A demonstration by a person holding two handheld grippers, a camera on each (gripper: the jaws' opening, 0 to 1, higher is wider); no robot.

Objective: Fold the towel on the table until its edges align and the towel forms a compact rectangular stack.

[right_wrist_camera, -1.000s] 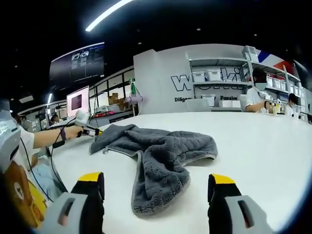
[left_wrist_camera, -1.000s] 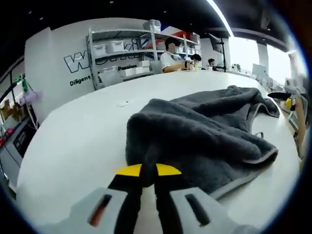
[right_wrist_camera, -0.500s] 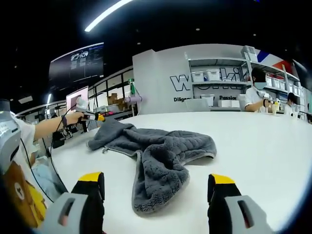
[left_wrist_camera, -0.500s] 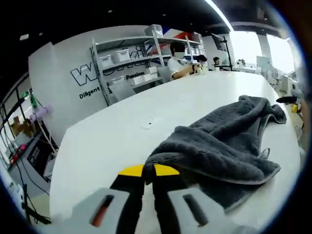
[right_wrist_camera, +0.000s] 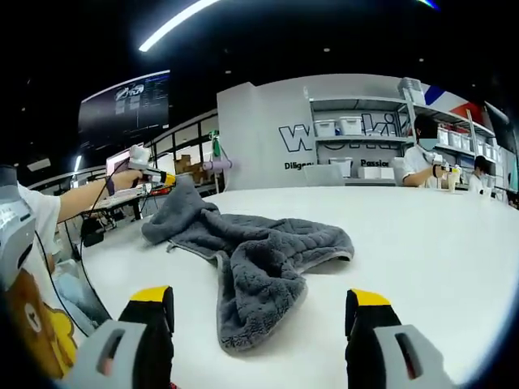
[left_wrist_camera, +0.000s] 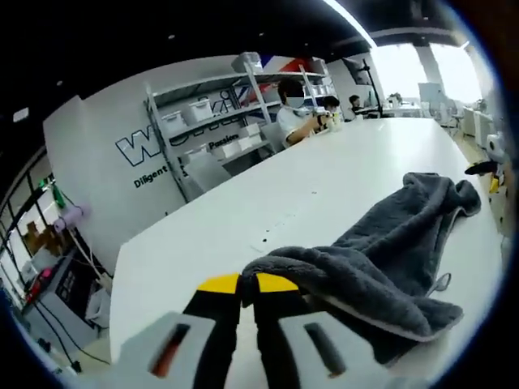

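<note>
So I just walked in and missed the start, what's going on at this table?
A person is folding a grey towel on the white table. The left gripper has its fingers shut on one corner and holds it up off the surface. The right gripper is open, near the crumpled other end. The towel is not yet folded.

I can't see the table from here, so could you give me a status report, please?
Left gripper shut on towel, corner lifted. Right gripper open, empty. Towel crumpled, unfolded. Nothing obstructing.
</note>
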